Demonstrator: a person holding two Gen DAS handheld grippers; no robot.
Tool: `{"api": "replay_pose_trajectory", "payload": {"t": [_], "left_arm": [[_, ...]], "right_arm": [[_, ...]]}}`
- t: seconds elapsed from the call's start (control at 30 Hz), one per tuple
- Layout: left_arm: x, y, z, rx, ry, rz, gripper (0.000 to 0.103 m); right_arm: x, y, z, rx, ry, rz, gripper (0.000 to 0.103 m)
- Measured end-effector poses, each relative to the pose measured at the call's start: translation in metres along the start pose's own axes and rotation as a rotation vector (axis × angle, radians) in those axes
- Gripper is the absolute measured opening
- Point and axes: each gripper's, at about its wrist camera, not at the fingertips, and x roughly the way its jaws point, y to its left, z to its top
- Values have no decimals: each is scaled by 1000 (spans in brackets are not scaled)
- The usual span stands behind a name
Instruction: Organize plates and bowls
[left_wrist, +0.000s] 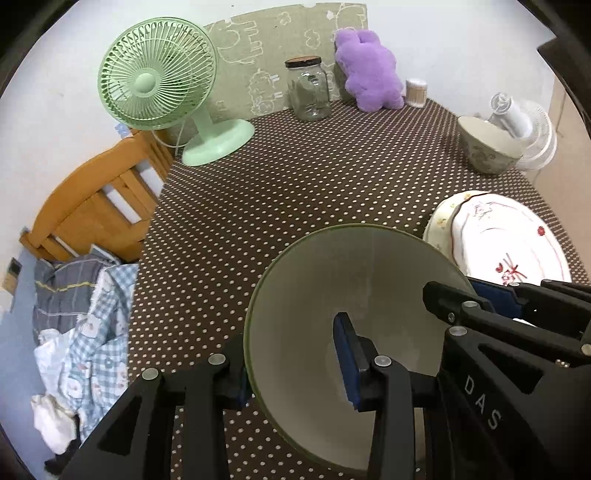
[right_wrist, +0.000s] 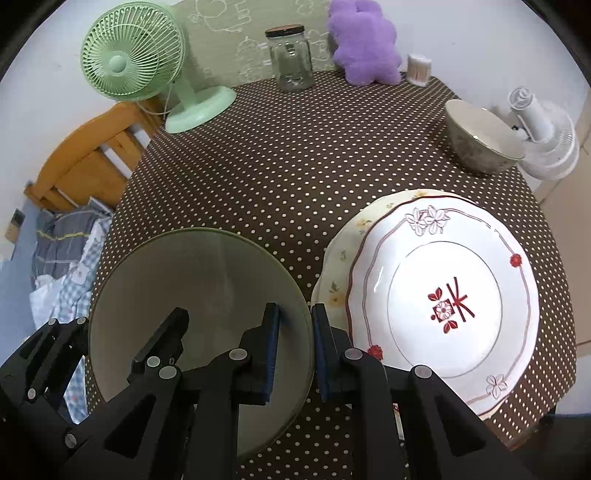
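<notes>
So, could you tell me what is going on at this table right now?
Both grippers straddle the rim of the big green-rimmed bowl: the left gripper on its left side, the right gripper on its right. Beside it, a white red-patterned plate sits stacked on a yellow floral plate. A smaller bowl stands farther back.

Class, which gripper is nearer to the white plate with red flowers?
Right. The right gripper straddles the green bowl's rim beside the white plate; the left gripper grips that bowl's far side.

Glossy glazed white plate (right_wrist: 443, 295), matt pale-green bowl (right_wrist: 199, 317), polka-dot cloth tablecloth (right_wrist: 295, 155), clear glass jar (right_wrist: 291, 61).
</notes>
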Motion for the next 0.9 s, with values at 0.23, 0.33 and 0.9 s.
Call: {"api": "replay_pose_trajectory", "payload": {"t": [0.23, 0.33, 0.9], "left_arm": [[5, -2, -5, -6, 12, 92, 39], [10, 1, -4, -38, 24, 105, 39], [-7, 27, 3, -95, 16, -82, 80]], "right_arm": [[10, -5, 0, -22, 49, 76, 17], [12, 0, 1, -47, 46, 73, 17], [-11, 9, 10, -65, 14, -11, 31]]}}
